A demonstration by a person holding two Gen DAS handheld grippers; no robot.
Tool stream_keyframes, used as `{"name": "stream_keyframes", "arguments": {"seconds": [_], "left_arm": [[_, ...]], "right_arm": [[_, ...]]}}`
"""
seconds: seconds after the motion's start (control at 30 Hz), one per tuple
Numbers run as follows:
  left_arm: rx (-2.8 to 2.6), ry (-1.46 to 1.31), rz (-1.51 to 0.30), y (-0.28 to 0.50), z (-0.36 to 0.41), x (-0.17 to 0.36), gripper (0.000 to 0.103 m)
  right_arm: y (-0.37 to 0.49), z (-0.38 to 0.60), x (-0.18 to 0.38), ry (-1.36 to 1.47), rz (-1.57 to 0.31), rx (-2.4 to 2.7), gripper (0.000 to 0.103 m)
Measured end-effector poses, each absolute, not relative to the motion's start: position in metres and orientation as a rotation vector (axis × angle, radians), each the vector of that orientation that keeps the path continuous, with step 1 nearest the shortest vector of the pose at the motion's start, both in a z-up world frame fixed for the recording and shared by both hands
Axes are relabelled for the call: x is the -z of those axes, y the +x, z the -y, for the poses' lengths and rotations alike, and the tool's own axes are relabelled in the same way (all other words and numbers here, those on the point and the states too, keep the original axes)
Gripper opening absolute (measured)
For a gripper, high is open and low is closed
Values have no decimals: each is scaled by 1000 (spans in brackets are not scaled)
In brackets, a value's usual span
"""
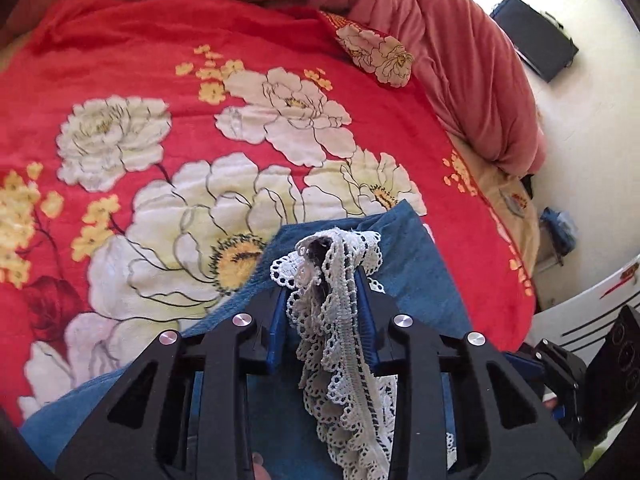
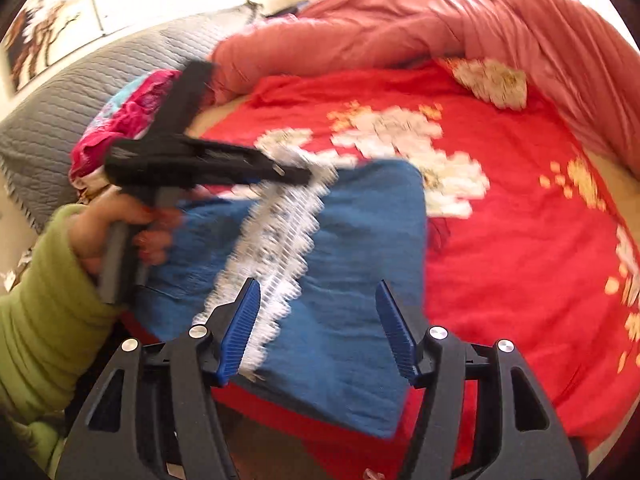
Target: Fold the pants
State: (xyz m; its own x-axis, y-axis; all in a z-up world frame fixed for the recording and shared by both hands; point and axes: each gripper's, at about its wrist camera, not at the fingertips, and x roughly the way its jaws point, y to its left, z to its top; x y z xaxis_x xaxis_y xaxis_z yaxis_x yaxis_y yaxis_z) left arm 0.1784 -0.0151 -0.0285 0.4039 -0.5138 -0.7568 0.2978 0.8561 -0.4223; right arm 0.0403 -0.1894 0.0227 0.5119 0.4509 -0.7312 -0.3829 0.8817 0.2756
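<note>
Red floral bedspread (image 1: 120, 60) on bed, blue pants (image 2: 360, 240) atop, left gripper (image 1: 325, 312) jaws pinching white lace trim (image 1: 340, 320), right gripper (image 2: 318, 328) jaws apart, empty, white floor (image 1: 592, 140)

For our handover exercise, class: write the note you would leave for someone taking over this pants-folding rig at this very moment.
Left gripper: shut on the white lace trim, lifting it above the blue pants.
Right gripper: open, nothing between its pads, hovering over the near end of the pants with the trim running past its left finger.
Pants: lying on the red floral blanket, already folded into a compact rectangle as far as the blurred right view shows.
Left to do: lay or tuck the lace trim onto the pants, smooth the fold, and check whether another fold is needed.
</note>
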Motion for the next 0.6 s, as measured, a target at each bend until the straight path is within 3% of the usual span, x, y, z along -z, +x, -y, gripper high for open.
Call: {"name": "stream_keyframes", "arguments": {"seconds": [0.13, 0.3, 0.6], "left_arm": [[465, -183, -1057, 182, 14, 39, 24], [449, -163, -1066, 186, 15, 47, 33], [432, -185, -994, 171, 4, 19, 44]], "right_arm": [[48, 178, 2, 19, -1001, -489, 59], [47, 179, 16, 4, -1044, -490, 59], [34, 211, -22, 71, -946, -488, 59]]}}
